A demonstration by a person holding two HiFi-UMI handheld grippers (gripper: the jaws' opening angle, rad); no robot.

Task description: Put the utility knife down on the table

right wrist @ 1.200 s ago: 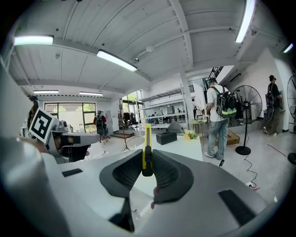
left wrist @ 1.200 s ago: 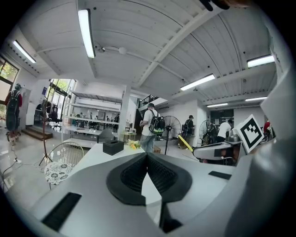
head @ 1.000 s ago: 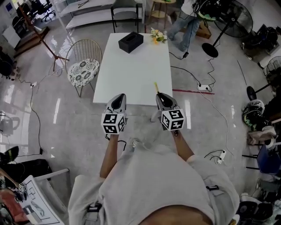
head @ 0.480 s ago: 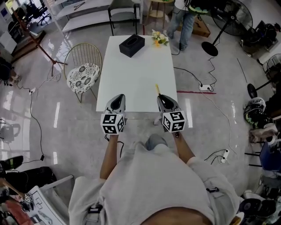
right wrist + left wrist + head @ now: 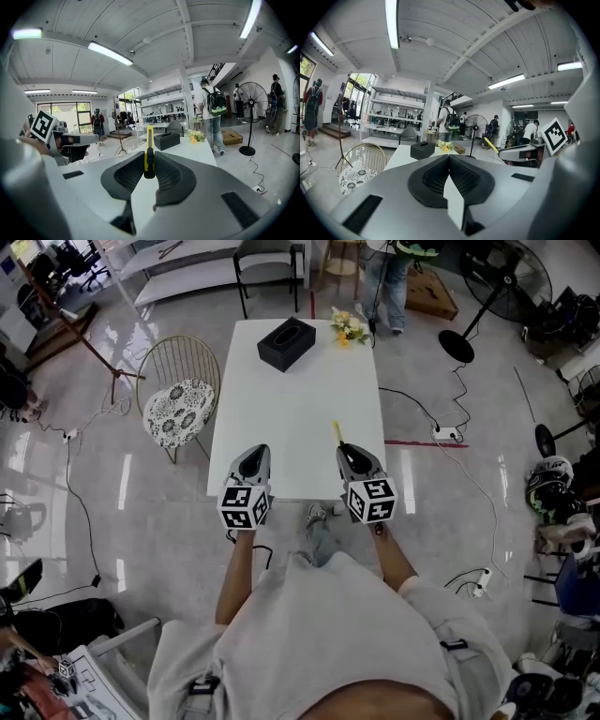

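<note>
Grey polished floor with loose cables surrounds a white table (image 5: 295, 399) in the head view. A black box (image 5: 286, 343) and a small bunch of flowers (image 5: 348, 327) sit at the table's far end, and a wire-backed chair (image 5: 178, 399) with a patterned seat stands just beside its left edge. Both claws are held out over the near edge. The left claw (image 5: 254, 450) is by the near left corner. The right claw (image 5: 343, 446) is by the near right side, and a yellow utility knife (image 5: 337, 431) sticks out of its tip toward the far end. A person (image 5: 389, 277) stands on the floor beyond the table, near a standing fan (image 5: 497, 277).

From the left gripper view, the left claw (image 5: 449, 157) is closed, its two pads meeting with nothing between them. Past it lie the tabletop, the box and the flowers. The chair shows to the left. The right claw (image 5: 525, 151) is off to the right, with the knife (image 5: 491, 145) slanting up out of it.

From the right gripper view, the right claw (image 5: 149, 161) is gripping the knife (image 5: 149, 150). Both pads press on the black lower part of the handle, and the yellow body stands up between them, clear of the tabletop. The box and the flowers are farther along the table. The left claw (image 5: 70, 138) shows at the left. A person with a backpack (image 5: 212, 112) and the fan are to the right.
</note>
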